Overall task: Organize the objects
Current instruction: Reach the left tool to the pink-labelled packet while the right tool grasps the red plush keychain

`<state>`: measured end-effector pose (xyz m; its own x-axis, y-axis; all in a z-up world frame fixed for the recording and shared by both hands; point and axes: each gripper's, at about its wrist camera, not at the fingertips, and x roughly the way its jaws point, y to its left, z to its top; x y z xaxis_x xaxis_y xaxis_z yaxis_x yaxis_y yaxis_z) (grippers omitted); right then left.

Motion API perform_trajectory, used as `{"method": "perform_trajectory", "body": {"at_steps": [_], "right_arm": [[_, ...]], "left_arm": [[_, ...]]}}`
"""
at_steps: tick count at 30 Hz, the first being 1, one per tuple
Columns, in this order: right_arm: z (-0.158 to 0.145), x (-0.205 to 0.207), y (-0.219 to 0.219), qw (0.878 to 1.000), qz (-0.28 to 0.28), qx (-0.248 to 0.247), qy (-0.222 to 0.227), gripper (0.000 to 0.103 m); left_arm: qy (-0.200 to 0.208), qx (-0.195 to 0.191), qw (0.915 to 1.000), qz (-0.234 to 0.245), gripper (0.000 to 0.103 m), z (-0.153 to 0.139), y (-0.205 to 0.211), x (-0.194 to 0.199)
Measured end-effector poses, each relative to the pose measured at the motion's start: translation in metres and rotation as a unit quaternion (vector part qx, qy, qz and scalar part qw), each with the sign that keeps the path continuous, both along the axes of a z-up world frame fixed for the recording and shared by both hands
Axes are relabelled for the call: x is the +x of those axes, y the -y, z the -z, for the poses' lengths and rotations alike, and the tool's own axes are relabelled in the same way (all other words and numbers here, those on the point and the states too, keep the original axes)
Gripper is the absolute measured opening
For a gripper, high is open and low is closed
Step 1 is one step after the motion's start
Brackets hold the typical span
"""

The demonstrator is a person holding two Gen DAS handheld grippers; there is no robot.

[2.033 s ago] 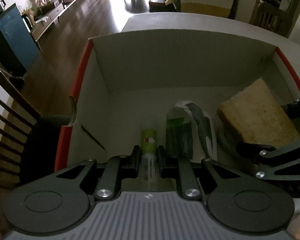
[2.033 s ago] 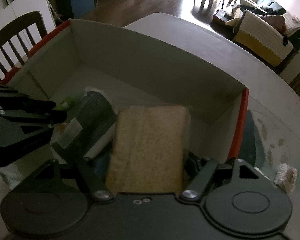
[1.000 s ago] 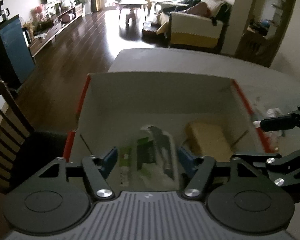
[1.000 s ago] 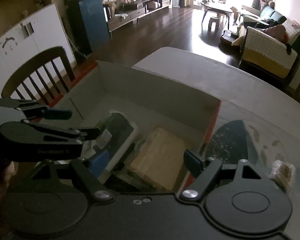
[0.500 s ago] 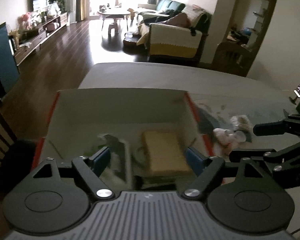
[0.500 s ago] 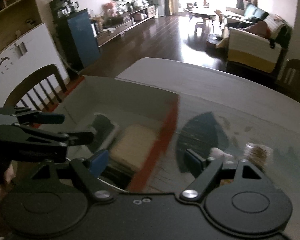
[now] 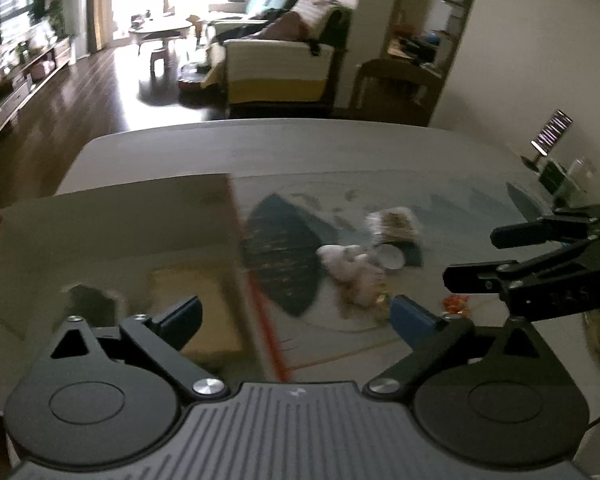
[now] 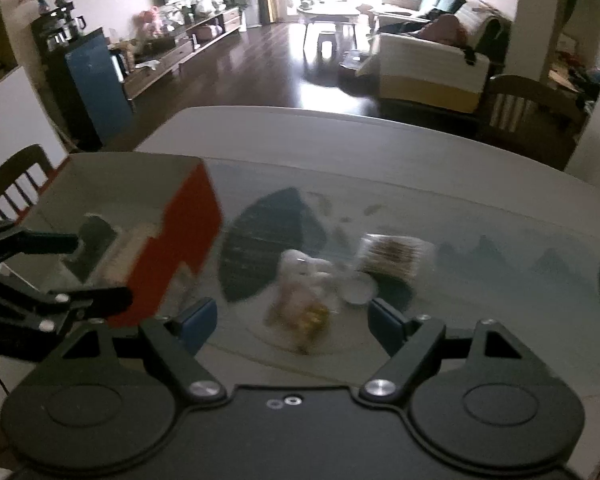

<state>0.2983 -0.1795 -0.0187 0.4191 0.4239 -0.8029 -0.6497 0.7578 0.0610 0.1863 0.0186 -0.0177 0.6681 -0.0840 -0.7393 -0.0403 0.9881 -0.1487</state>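
Left hand-held gripper point(image 7: 296, 316): spread, empty. Right hand-held gripper point(image 8: 292, 320): spread, empty. Box point(image 8: 188, 216), left of frame, holds sponge point(image 7: 192, 300). Loose items point(image 8: 300, 304), centre worktop point(image 8: 380, 144): approach slowly, straddle one piece only.

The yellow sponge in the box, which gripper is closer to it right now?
Left. The left gripper hangs right over the box's edge beside the sponge; the right gripper sits over the loose items outside the box.

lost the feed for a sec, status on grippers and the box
Left gripper open, empty. Right gripper open, empty. Sponge in box; loose items on table beside it. Path clear.
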Motion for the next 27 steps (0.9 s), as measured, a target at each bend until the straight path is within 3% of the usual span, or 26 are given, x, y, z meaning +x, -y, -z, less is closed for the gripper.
{"method": "perform_trajectory", "body": {"at_steps": [11,17,21,27], "right_arm": [[0.029,0.028,0.056,0.999,0.021,-0.032,-0.014,0.082],[0.053,0.041,0.073,0.998,0.029,-0.045,-0.033,0.082],[0.068,0.045,0.082,0.997,0.030,-0.054,-0.045,0.082],[0.086,0.049,0.092,0.996,0.035,-0.029,-0.078,0.082]], "left_arm": [[-0.004,0.011,0.9998,0.016,0.103,0.026,0.055,0.037],[-0.028,0.016,0.9994,0.012,0.103,0.044,0.072,0.061],[-0.037,0.040,0.9985,0.010,0.103,0.058,0.082,0.075],[-0.044,0.058,0.9973,-0.009,0.103,0.076,0.084,0.089]]}}
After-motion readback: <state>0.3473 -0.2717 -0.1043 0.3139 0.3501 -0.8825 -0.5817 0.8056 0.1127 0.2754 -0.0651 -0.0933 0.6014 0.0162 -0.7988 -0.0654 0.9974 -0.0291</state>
